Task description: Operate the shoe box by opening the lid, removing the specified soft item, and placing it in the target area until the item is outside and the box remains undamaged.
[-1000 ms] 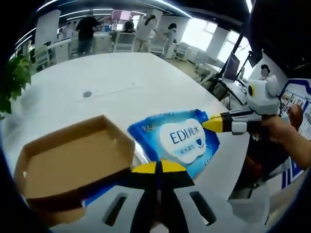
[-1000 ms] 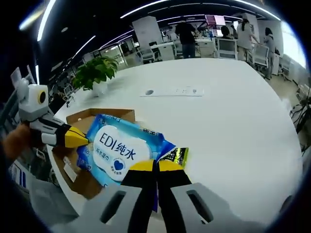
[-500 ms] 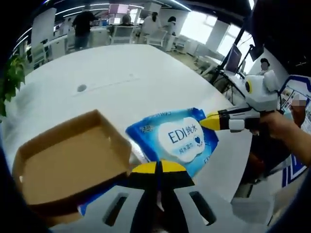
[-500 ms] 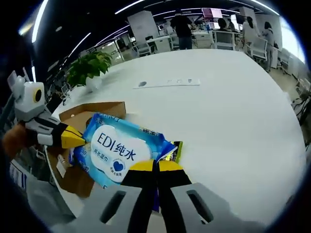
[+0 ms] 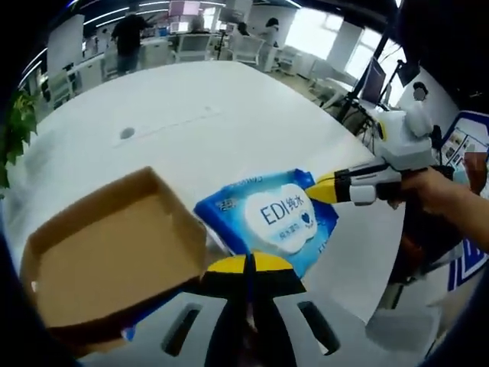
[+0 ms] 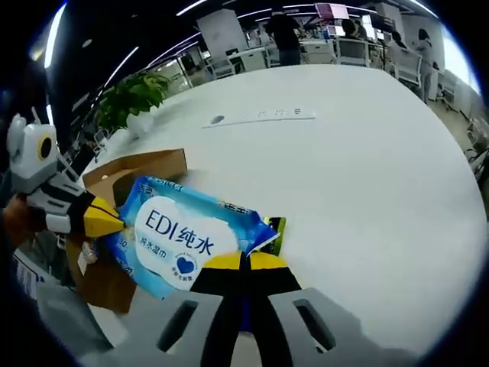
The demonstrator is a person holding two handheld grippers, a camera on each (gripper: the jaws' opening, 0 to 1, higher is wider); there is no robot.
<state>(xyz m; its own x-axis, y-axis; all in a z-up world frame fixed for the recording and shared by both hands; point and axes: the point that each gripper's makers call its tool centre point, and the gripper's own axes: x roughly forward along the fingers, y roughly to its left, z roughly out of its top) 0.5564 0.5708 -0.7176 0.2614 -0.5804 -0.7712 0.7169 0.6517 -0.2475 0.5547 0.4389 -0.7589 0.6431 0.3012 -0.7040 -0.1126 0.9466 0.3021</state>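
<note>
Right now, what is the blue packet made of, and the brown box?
The blue packet looks like soft plastic film: it is glossy, printed, and its edges crinkle where each tool pinches an end, the left tool and the right tool. The brown box looks like plain cardboard: matte, tan, with thin folded walls. Neither can be confirmed by touch.

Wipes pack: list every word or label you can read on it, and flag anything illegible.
"EDI纯水" on the white cloud label of the wipes pack, also seen in the left gripper view.
Smaller lines under it, beside a blue heart: too small to read.
Small white print on the pack's top edge: blurred.
</note>
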